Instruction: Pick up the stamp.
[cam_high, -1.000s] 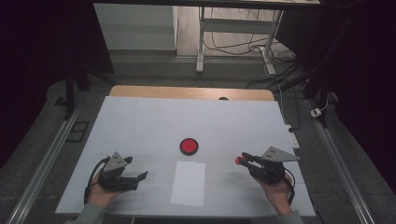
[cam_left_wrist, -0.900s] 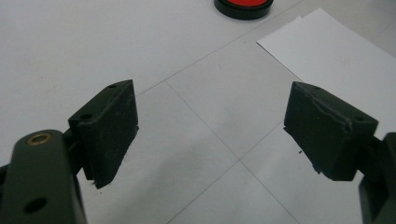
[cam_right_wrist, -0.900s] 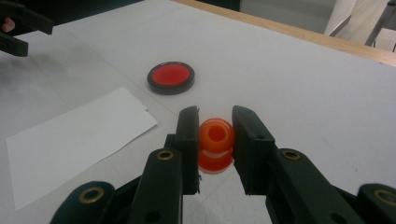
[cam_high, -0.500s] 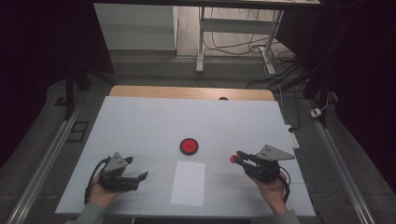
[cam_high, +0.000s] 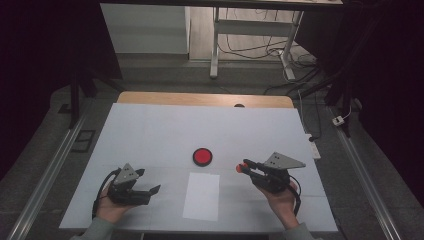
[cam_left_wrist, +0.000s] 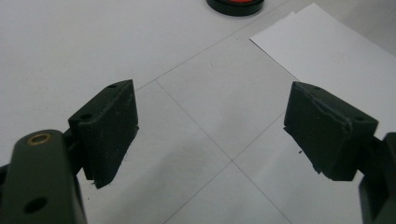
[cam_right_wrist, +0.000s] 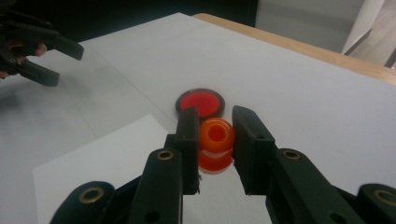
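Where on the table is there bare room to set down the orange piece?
The far half of the mat, beyond the red disc, is bare, as is the strip between disc and left tool. The near middle is tighter: the paper lies there, with the right tool alongside.

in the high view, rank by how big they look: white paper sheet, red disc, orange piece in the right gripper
1. white paper sheet, by far the largest.
2. red disc.
3. orange piece, a small dot clamped in the right gripper; held above the table, so slightly nearer the camera, yet it looks smallest.
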